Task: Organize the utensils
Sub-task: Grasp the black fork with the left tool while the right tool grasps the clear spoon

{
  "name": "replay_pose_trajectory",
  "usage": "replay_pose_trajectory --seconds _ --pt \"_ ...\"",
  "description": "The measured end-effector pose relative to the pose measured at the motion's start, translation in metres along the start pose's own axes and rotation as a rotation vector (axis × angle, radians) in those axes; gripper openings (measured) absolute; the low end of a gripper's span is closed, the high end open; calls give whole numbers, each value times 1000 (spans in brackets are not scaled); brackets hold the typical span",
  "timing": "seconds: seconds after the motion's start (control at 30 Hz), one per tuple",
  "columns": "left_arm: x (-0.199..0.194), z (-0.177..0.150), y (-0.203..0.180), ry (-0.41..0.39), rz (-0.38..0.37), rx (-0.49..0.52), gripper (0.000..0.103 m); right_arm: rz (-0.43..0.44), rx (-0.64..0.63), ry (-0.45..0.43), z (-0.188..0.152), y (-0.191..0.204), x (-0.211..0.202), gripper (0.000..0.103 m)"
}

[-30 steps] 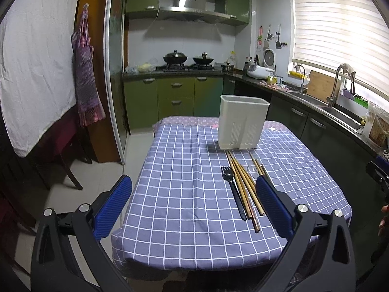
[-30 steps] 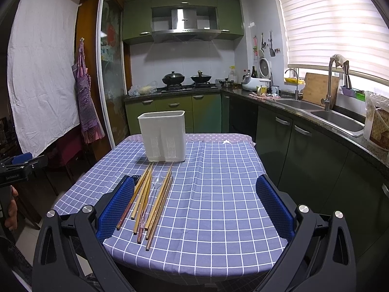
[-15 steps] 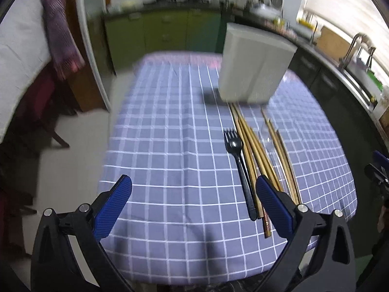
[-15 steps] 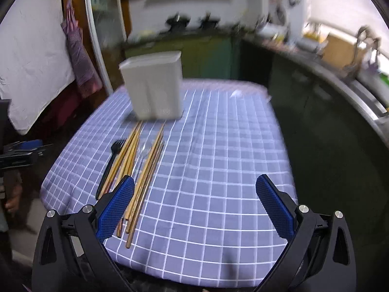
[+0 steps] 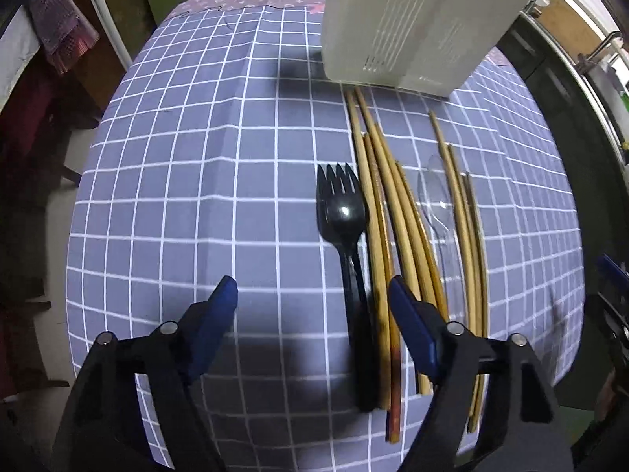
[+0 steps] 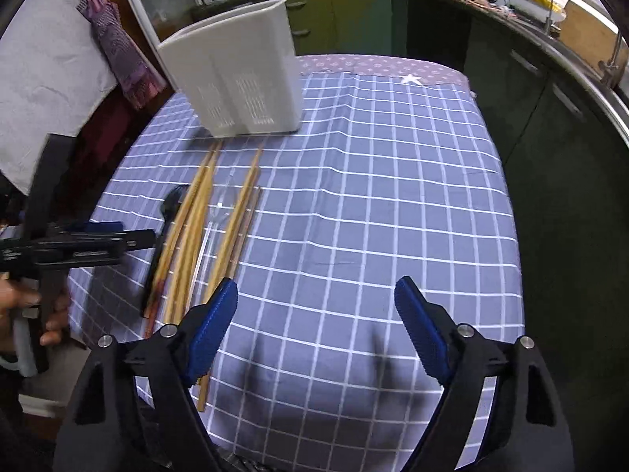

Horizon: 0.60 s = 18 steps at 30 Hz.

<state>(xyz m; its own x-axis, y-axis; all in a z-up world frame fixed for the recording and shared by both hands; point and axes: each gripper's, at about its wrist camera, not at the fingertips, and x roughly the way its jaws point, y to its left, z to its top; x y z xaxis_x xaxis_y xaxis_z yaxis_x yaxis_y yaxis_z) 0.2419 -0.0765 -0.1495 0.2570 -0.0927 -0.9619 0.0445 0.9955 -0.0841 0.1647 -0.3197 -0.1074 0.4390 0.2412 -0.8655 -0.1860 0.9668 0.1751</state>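
A black plastic fork lies on the checked tablecloth beside several wooden chopsticks and a clear plastic spoon. A white utensil holder stands behind them. My left gripper is open, low over the cloth, its jaws either side of the fork handle. My right gripper is open and empty above bare cloth, to the right of the chopsticks. The holder, the fork and the left gripper show in the right wrist view.
The table has a purple checked cloth. Green kitchen cabinets and a counter run behind and along the right. A patterned cloth hangs at the left by a white sheet.
Both grippers have moved forward and down toward the table. The left one has come down over the fork handle. The utensils have not moved.
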Motion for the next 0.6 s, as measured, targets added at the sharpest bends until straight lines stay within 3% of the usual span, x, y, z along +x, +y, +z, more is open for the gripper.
replay_pose_trajectory --seconds 0.13,0.4,0.6 --pt "8 9 -3 7 32 -10 62 22 -10 2 -3 1 0 72" --pt "19 21 -10 8 79 -17 49 25 -18 -10 -3 -3 0 72" --pt "17 14 -11 24 83 9 46 33 -31 21 0 1 6 72"
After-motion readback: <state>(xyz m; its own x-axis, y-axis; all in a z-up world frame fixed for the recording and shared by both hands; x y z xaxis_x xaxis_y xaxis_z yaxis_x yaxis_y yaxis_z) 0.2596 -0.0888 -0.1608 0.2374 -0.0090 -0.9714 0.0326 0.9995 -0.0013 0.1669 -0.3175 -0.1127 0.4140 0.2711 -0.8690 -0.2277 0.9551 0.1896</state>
